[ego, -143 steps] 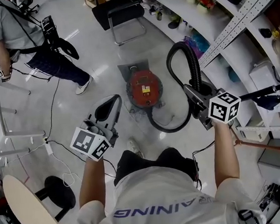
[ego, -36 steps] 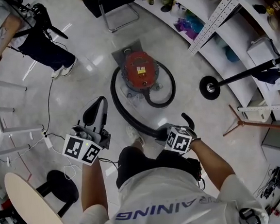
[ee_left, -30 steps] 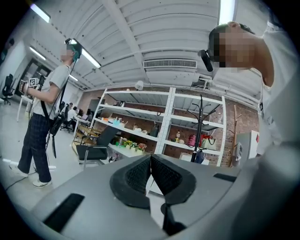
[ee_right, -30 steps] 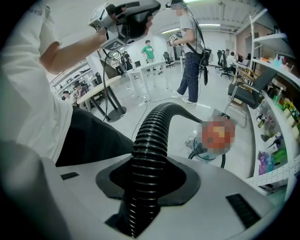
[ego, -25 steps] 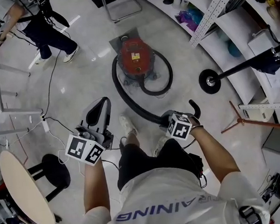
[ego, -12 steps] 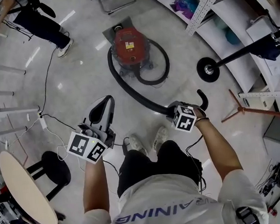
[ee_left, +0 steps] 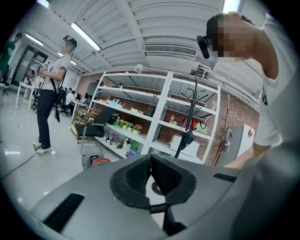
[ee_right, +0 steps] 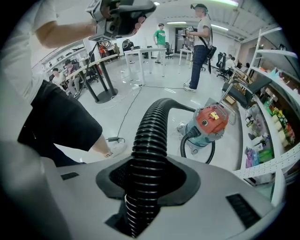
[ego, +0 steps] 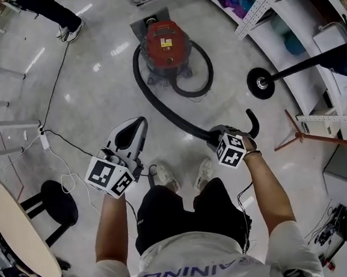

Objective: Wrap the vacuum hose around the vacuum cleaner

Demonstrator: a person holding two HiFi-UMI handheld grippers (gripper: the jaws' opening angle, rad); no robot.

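Observation:
The red-topped vacuum cleaner (ego: 166, 44) stands on the floor ahead of me, and it also shows in the right gripper view (ee_right: 209, 123). Its black ribbed hose (ego: 175, 119) loops past the right side and front of the body, curves round the left side, then runs back across the floor to my right gripper (ego: 220, 138). That gripper is shut on the hose (ee_right: 151, 140) near its end, and a short curved stub sticks out beyond it. My left gripper (ego: 135, 127) hangs at my left, shut with nothing in it (ee_left: 151, 163).
A coat stand's black round base (ego: 258, 83) and pole lie right of the vacuum, below the white shelving (ego: 285, 34). A power strip with cables (ego: 44, 141), a black stool (ego: 58, 203) and a round table (ego: 15, 230) are at my left. My shoes (ego: 165, 178) are just below the hose.
My right gripper carried the hose from the vacuum's right side round its front and left side. I have stepped back, so the vacuum sits farther off and the hose lies stretched out.

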